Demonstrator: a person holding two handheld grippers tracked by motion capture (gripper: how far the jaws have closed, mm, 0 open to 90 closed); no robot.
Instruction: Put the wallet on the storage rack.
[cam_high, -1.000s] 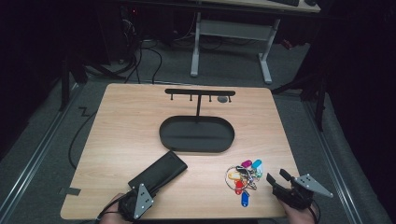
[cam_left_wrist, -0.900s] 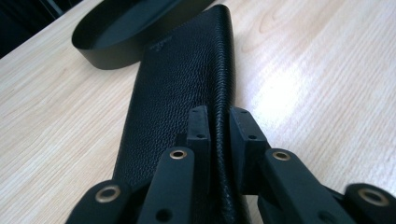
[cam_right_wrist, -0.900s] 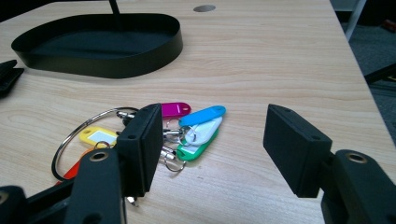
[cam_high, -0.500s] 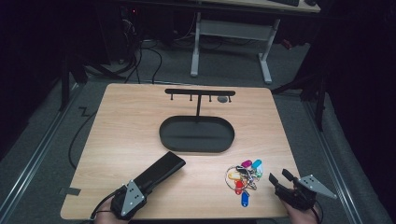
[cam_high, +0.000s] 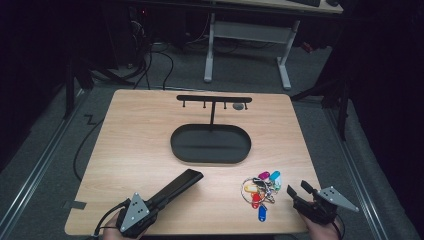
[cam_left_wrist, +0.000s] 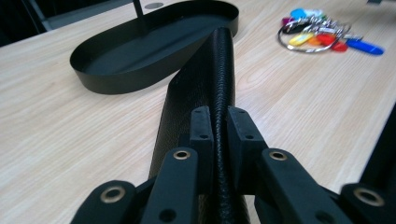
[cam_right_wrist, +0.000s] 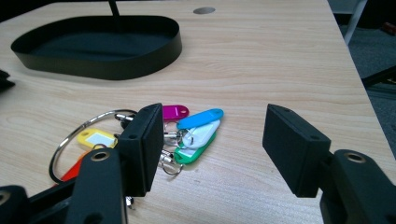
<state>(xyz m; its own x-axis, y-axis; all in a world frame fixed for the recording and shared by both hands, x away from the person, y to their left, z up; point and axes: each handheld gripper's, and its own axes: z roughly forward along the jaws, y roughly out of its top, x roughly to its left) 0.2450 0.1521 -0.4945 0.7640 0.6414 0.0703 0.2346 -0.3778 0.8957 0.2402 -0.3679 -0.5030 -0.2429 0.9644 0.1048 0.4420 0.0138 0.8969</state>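
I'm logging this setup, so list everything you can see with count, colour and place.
Table: one, light wood, centre.
Oval tray: one, black, mid-table, with hook rack rising behind it.
Flat case: one, black textured, front left, edge pinched in left gripper.
Key ring with tags: one bunch, mixed colours, front right.
Desk frame: one, white, on the floor beyond.
Left gripper: black, shut on case.
Right gripper: black, open, beside tags.

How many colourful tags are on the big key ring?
7 at least, bunched on the key ring: yellow, magenta, light blue, white, green, red and dark blue. More may be hidden underneath.
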